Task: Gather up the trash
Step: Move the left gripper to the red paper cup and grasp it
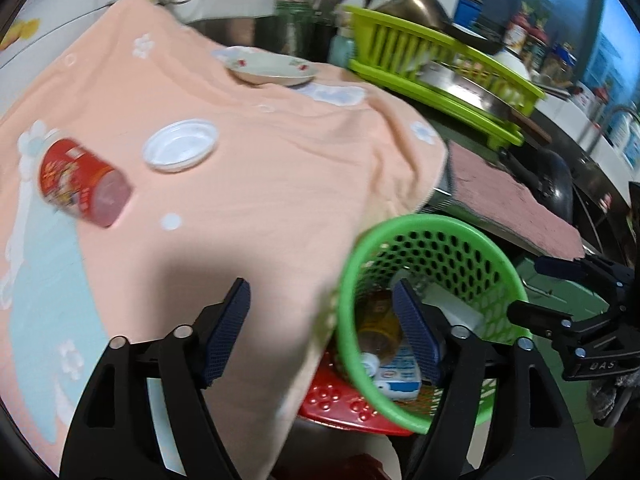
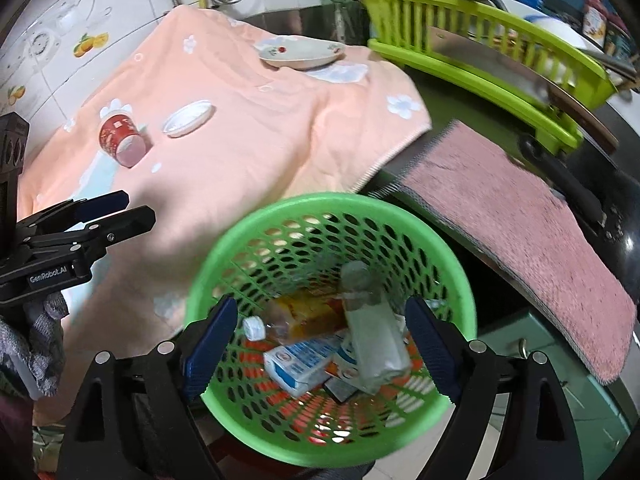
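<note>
Blue-padded and spread wide, our right gripper hangs over the green basket with nothing between its jaws; a clear plastic bottle lies beneath it among the trash, apart from both pads. Our left gripper is likewise spread and empty, one finger over the peach towel that covers the tabletop, the other in front of the basket's rim. Inside the basket we see the bottle, a small blue-and-white carton, a white cap and some yellow wrapping, so a good share of the collecting looks done. Out on the towel, well apart from the basket, two pieces remain: a red paper cup lying on its side and, just beside it, a white plastic lid. Farther back a flowered plate sits near the towel's far edge; we judge it crockery, not trash. To the right are a pink mat and a lime dish rack. We reckon the cup and the lid are what is left, and the left gripper is the nearer to both.
</note>
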